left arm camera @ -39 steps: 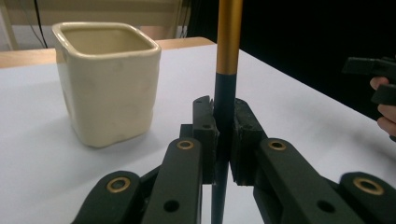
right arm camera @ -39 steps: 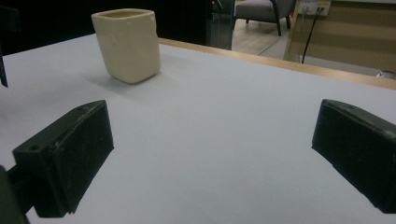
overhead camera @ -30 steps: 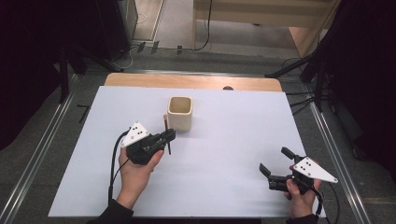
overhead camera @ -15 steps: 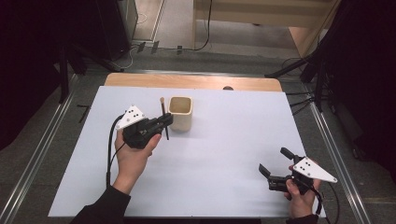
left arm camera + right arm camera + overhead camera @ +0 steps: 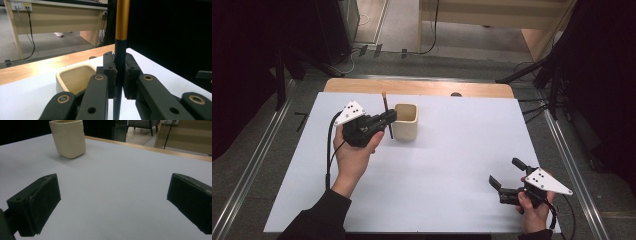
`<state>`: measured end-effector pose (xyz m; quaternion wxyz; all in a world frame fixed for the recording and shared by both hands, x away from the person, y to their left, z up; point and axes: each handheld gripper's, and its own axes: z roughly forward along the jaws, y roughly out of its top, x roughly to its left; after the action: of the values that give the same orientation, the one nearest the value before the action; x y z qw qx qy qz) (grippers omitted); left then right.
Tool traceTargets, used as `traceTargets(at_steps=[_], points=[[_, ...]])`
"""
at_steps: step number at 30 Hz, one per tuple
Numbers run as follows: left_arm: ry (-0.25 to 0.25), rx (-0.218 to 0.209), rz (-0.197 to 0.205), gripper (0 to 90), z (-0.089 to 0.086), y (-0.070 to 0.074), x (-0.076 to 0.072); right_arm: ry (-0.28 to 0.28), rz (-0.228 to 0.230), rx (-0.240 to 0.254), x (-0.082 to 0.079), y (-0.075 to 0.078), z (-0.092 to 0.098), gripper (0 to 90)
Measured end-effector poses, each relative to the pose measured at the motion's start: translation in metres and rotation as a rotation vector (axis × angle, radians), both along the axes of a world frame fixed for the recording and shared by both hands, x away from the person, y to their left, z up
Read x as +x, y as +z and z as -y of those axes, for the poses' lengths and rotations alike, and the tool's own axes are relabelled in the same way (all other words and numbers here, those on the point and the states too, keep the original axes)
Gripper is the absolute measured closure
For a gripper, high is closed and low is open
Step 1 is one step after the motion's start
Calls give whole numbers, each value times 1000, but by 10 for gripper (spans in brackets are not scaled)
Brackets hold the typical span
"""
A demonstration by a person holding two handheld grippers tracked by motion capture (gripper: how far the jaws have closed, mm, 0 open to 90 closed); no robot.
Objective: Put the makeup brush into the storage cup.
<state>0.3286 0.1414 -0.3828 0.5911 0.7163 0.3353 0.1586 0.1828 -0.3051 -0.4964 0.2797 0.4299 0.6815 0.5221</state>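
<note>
A: Black-and-gold pen point(image 5: 386, 116) in the left gripper point(image 5: 388, 118), high view. Jaws clamped on its dark lower half, pen near upright, gold end up.

B: Where relative to the cup?

A: Just left of the cream cup point(image 5: 405, 121), beside its left wall, not inside. Pen tip is off the white table point(image 5: 452, 175). Cup stands toward the table's far side, left of centre.

B: Right side?

A: Right gripper point(image 5: 504, 176) low at the near right corner, held in a hand point(image 5: 532, 210). Jaws apart, nothing between them. Well apart from cup and pen.

B: Left gripper view?

A: Pen point(image 5: 120, 57) runs straight up between the two pads, both pressing on the black section. Gold section starts above the jaws and runs out of the top edge. Cup point(image 5: 72, 78) sits behind and to the left of the jaws, its mouth visible, inside looks bare as far as I can see. Wooden table edge point(image 5: 45, 66) beyond it.

B: Right gripper view?

A: Both jaws wide, white table point(image 5: 112, 195) showing between them. Cup point(image 5: 68, 138) far off at upper left, upright, casting a soft shadow. Wooden edge point(image 5: 175, 152) runs across the back right.

B: Any contact between pen and cup?

A: Can't tell from the high view; they overlap closely. The left gripper view shows a gap.
</note>
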Motion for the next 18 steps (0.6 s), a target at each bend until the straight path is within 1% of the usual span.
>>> traceTargets(at_steps=[7, 9, 18], points=[[2, 6, 16, 835, 2, 6, 9, 1, -5, 0, 1, -1, -1, 0], [-1, 17, 24, 836, 3, 8, 12, 3, -6, -1, 1, -1, -1, 0], [14, 16, 24, 835, 7, 13, 24, 3, -12, 2, 1, -2, -1, 0]])
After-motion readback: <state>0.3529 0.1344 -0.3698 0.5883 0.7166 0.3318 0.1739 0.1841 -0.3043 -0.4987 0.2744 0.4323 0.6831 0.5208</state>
